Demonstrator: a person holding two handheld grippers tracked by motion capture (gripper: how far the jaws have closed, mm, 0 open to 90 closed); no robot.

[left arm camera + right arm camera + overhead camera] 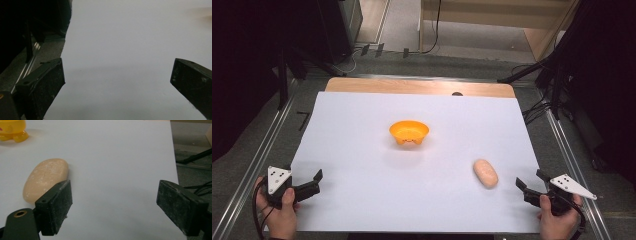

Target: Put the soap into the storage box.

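Sitting near the orange bowl [409, 133], a bread roll [485, 173] lies beside the released right hand-held gripper [529, 186]; the left hand-held gripper [315, 181] gapes too.

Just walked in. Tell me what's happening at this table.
A person sits at a table covered with a white sheet, holding a two-jaw gripper in each hand. The left gripper and right gripper both rest open near the front corners, holding nothing. An orange bowl stands empty mid-table. A tan bread roll lies just ahead of the right gripper, untouched.
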